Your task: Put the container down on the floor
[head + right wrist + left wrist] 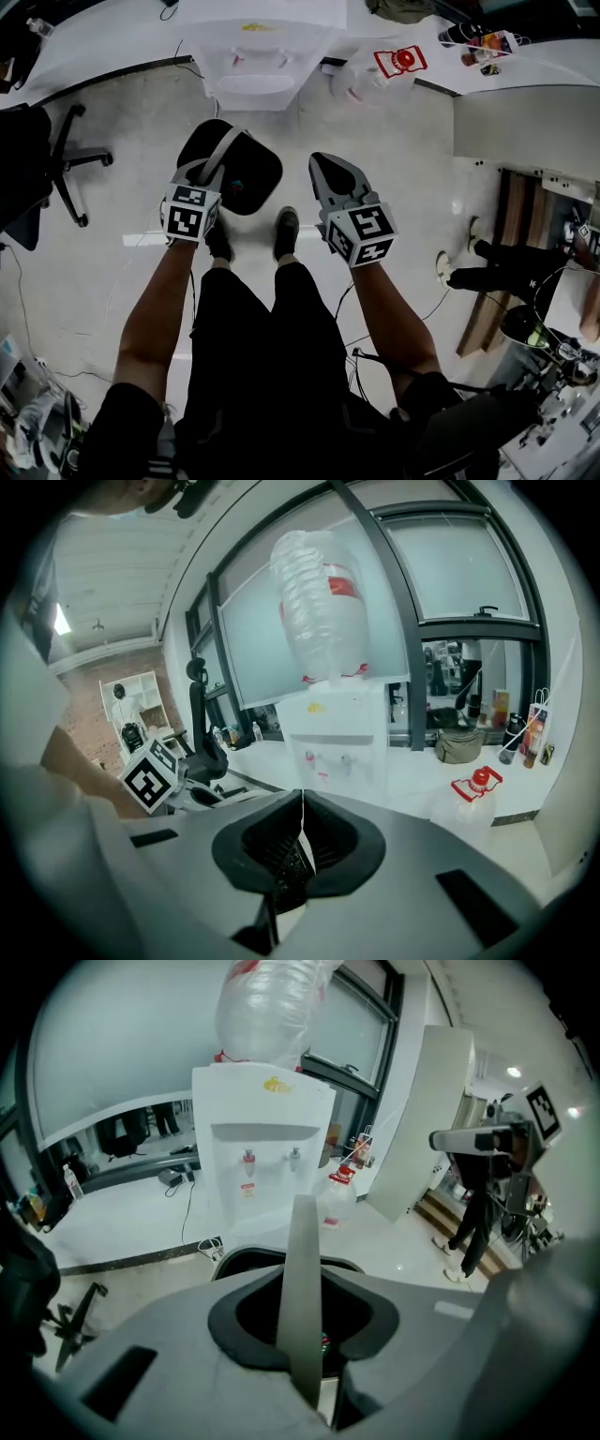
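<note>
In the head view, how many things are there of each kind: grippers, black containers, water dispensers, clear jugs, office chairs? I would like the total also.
grippers: 2 (left gripper, right gripper)
black container: 1
water dispenser: 1
clear jug: 1
office chair: 1
Total: 6

pale floor (131, 131), water dispenser (258, 52), office chair (58, 174)

- We count two grippers: left gripper (206, 169), right gripper (331, 171).
- One container (251, 176) (black, grey handle).
- One water dispenser (262, 56), one jug (373, 77), one office chair (52, 159).
</note>
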Available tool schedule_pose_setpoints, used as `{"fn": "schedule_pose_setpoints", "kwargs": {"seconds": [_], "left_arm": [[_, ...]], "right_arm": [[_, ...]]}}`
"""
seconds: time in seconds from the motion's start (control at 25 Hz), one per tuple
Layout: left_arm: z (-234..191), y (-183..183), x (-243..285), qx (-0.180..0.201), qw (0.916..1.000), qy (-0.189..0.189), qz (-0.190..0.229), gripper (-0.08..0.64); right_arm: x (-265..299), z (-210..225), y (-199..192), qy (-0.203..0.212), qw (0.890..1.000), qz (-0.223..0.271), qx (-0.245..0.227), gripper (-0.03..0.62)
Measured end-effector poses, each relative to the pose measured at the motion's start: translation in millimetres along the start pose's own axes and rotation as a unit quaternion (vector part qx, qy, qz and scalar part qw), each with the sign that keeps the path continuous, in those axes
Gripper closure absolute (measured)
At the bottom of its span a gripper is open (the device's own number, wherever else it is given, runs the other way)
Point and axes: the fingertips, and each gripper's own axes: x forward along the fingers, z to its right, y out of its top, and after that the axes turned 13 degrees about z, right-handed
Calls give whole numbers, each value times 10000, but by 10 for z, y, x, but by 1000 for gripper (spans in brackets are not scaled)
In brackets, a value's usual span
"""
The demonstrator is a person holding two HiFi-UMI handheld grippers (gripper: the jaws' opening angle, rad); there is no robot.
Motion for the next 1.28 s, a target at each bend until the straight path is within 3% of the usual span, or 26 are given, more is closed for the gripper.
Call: {"fn": "schedule_pose_setpoints", "kwargs": {"seconds": [0.64, 1.0, 1.28], "left_arm": [[-193, -1186, 833, -1158, 9904, 692, -301, 485], [-268, -1697, 1277, -1561, 9829, 897, -391, 485], [-284, -1966, 1521, -1608, 9817, 927, -422, 485]], "right_arm": [[347, 172, -1082, 231, 9987, -318, 310, 583], [516, 256, -1661, 366, 9979, -433, 313, 583], [606, 263, -1947, 416, 9974, -476, 353, 583]]}}
